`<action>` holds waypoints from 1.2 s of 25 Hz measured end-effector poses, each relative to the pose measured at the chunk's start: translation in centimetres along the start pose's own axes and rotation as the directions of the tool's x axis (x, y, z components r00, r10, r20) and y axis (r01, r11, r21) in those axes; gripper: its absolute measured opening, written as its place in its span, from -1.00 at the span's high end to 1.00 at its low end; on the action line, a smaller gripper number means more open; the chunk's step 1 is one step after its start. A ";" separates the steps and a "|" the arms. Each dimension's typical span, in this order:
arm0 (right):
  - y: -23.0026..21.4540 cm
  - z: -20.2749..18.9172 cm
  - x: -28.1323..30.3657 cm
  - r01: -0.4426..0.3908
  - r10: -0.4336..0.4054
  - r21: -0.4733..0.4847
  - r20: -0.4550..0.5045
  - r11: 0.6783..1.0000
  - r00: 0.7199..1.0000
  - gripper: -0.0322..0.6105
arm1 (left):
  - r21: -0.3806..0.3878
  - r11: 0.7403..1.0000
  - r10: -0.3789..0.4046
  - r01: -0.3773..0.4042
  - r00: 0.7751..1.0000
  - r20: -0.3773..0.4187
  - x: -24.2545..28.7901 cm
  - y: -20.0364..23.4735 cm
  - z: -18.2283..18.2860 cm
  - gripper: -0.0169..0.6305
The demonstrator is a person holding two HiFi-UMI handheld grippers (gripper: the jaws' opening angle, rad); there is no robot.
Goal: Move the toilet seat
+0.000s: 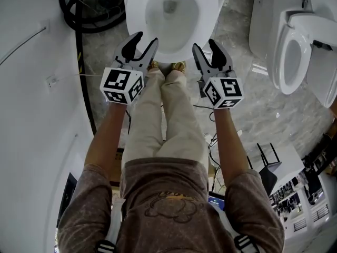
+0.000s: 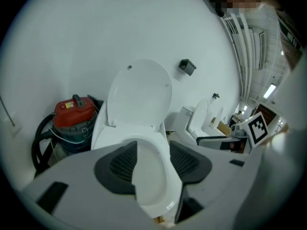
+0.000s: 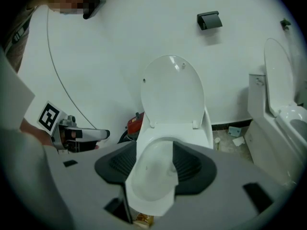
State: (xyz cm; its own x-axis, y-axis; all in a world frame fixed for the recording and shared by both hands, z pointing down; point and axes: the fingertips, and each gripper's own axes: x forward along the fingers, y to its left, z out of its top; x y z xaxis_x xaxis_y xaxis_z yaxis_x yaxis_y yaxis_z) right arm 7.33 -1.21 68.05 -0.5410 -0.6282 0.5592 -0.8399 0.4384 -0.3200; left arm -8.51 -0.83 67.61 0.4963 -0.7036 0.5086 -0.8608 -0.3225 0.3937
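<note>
A white toilet [image 1: 171, 15] stands straight ahead of me, its bowl uncovered. Its lid [image 2: 139, 92] [image 3: 172, 92] is raised against the white wall; I cannot tell whether the seat ring is up with it. My left gripper [image 1: 146, 41] hovers over the bowl's near-left rim, jaws open with nothing between them [image 2: 152, 166]. Over the near-right rim my right gripper [image 1: 204, 45] is also open and empty [image 3: 153, 169]. Neither gripper touches the toilet. Through both jaw gaps only the bowl rim shows, farther off.
A red canister vacuum [image 2: 74, 111] with a black hose [image 1: 79, 9] sits left of the toilet. A second toilet [image 1: 295, 51] stands to the right. The person's legs and shoes [image 1: 168, 67] are right at the bowl's front. A black box [image 3: 209, 19] hangs on the wall.
</note>
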 end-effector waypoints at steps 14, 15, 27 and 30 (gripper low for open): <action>-0.9 -6.1 1.9 -0.049 0.067 0.157 -0.111 0.986 0.992 -0.86 | -0.109 0.994 -0.004 -0.010 0.992 -0.126 1.3 1.8 -5.6 -0.36; -1.0 -6.8 2.1 -0.046 0.068 0.173 -0.123 0.984 0.990 -0.86 | -0.125 0.992 0.001 -0.019 0.990 -0.140 1.4 2.1 -6.4 -0.37; -2.0 -15.8 2.7 0.010 0.076 0.279 -0.295 0.960 0.952 -0.87 | -0.224 0.967 0.036 -0.120 0.938 -0.344 2.1 4.3 -16.8 -0.42; -1.7 -18.1 2.8 0.016 0.096 0.311 -0.341 0.950 0.935 -0.87 | -0.261 0.954 0.035 -0.145 0.922 -0.386 2.0 4.7 -18.9 -0.42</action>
State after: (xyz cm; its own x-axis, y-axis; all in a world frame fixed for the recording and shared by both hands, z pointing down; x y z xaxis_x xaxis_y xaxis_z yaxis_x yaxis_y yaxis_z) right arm 8.02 7.89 84.03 -0.5712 -0.3269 0.7529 -0.8206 0.2063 -0.5330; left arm -9.47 8.24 84.97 0.4712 -0.4157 0.7779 -0.8641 -0.0406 0.5017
